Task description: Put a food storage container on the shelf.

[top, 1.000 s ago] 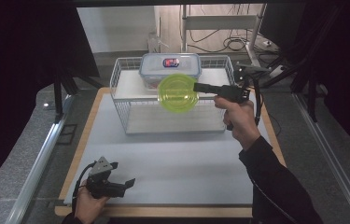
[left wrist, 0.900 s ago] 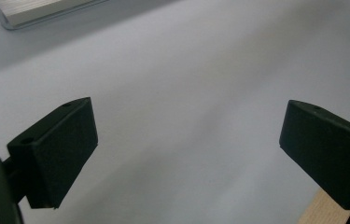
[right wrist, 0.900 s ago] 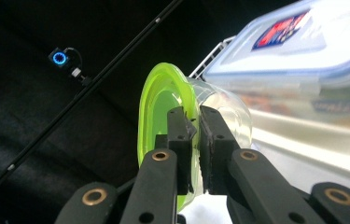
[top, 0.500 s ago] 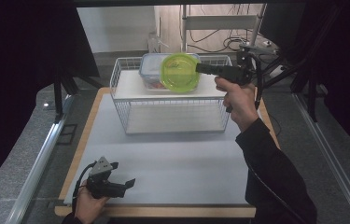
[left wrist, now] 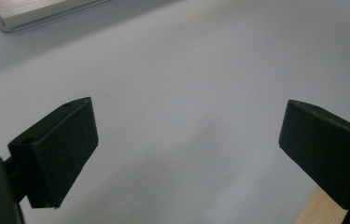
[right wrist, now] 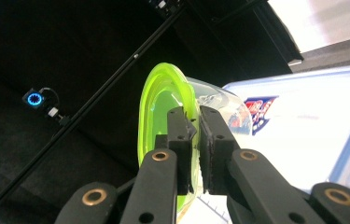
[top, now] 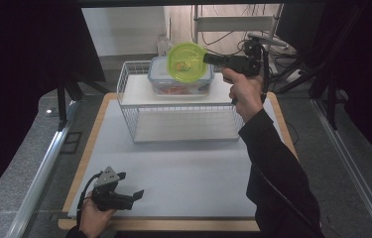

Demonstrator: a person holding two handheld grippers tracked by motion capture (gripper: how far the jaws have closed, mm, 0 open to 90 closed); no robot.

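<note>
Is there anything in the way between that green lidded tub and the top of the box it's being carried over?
Nothing visible. The right hand-held gripper is shut on the green-lidded tub, holding it tilted on edge above the clear storage box on the wire rack. The box's lid looks flat and bare.

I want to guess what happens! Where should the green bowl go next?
Probably down a little, onto the box. The right tongs pinch the green bowl by its rim, tipped on its side in the air just above the box lid on the wire rack.
</note>
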